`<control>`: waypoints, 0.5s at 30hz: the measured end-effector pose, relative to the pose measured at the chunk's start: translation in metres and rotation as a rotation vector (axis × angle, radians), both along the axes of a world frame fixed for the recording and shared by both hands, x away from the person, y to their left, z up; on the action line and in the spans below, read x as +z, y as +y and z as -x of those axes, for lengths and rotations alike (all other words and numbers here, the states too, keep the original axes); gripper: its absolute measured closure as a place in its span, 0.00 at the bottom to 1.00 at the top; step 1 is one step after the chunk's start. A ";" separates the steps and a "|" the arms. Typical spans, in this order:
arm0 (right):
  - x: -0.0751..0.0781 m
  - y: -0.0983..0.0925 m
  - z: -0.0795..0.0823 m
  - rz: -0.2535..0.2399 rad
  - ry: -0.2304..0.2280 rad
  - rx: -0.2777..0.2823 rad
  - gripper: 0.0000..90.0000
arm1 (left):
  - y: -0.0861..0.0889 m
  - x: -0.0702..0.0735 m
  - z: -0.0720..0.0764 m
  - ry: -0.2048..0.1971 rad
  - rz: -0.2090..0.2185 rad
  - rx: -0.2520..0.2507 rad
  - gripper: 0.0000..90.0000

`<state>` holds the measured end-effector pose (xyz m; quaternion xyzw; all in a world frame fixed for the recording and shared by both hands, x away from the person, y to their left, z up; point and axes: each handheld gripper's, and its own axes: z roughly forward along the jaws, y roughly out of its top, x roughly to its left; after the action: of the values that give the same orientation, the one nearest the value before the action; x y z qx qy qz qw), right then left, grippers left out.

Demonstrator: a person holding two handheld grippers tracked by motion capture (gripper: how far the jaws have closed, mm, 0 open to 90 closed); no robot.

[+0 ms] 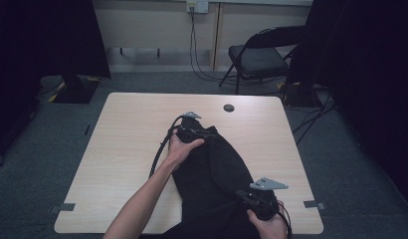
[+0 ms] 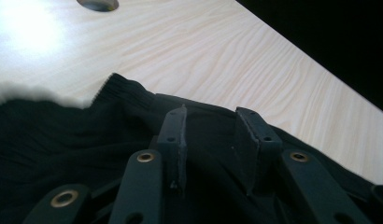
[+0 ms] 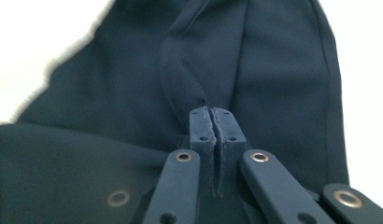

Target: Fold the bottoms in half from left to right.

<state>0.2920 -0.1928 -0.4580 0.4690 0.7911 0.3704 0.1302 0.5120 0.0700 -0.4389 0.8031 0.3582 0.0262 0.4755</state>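
A black garment (image 1: 212, 169) lies on the table (image 1: 127, 144), its long axis running from the far middle toward the person's near right edge. The left tongs (image 1: 194, 130) sit at its far end, spread, with cloth beneath and between the jaws but seemingly not pinched. The right tongs (image 3: 211, 122) are pressed together on a fold at the near end. Each hand is nearest its own end, so any stretch or fold turns on that diagonal.
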 end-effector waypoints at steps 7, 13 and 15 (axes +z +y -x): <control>0.004 -0.019 0.000 0.023 -0.007 -0.051 0.88 | 0.049 0.015 0.023 -0.047 -0.044 0.019 0.66; 0.020 -0.022 -0.011 -0.041 -0.090 -0.062 0.76 | 0.072 -0.009 0.045 -0.016 -0.047 0.025 0.69; 0.020 -0.016 -0.027 -0.057 -0.093 -0.062 0.67 | 0.072 -0.017 0.049 -0.006 -0.068 0.015 0.70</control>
<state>0.3192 -0.2085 -0.4378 0.4790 0.7584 0.4102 0.1648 0.4634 0.1425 -0.4563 0.8160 0.3615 0.0442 0.4490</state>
